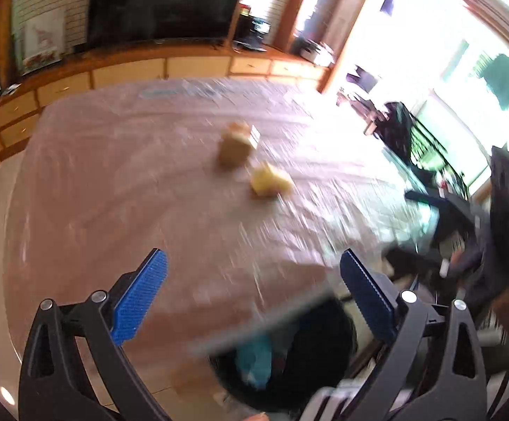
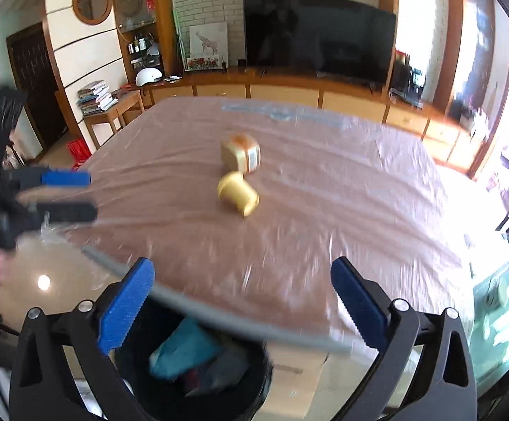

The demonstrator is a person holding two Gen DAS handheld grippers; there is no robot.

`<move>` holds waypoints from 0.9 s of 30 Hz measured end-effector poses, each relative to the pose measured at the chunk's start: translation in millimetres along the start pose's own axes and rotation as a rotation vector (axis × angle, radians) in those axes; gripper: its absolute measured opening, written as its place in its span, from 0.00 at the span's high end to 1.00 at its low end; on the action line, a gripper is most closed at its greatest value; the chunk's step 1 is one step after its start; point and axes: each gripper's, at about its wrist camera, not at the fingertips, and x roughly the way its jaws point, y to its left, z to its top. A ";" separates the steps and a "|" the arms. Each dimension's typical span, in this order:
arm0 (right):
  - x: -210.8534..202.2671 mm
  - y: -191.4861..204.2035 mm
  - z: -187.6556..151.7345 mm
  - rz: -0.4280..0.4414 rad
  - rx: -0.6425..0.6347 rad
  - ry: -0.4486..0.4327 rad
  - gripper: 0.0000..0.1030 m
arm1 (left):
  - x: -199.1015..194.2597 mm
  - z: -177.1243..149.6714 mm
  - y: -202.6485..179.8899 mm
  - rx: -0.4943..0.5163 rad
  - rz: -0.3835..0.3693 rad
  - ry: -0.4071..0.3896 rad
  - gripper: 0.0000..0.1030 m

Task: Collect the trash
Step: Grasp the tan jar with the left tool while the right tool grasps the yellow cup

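Bench (image 2: 359,182) under clear plastic sheet; black bin (image 2: 198,382), already holding trash, stood just off its near edge, below both tongs. Left tongs (image 1: 254,284) and right tongs (image 2: 242,293) stood wide apart, gripping nothing. A tan box (image 2: 240,154) and, touching it on the bin side, a yellow cup (image 2: 237,193) lay mid-bench, well beyond the bin. Best next: reach past the bin and close squarely across the cup's sides.

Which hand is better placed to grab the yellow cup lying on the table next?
Probably the right. Both grippers, left and right, are open and empty, but the right wrist view has the yellow cup nearly centred ahead, while in the left view it sits slightly off-centre.
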 end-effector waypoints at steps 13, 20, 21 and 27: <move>90.3 5.2 46.4 0.044 -0.124 0.091 0.14 | 95.3 81.5 4.2 0.137 0.041 0.123 0.03; 114.1 5.6 49.7 0.106 -0.156 0.150 0.35 | 138.2 89.8 0.8 0.194 0.040 0.193 0.15; 116.4 6.2 50.4 0.113 -0.157 0.153 0.35 | 141.0 90.4 0.4 0.199 0.038 0.196 0.18; 130.5 2.0 59.0 0.132 -0.157 0.158 0.37 | 152.8 94.9 2.9 0.200 0.039 0.215 0.19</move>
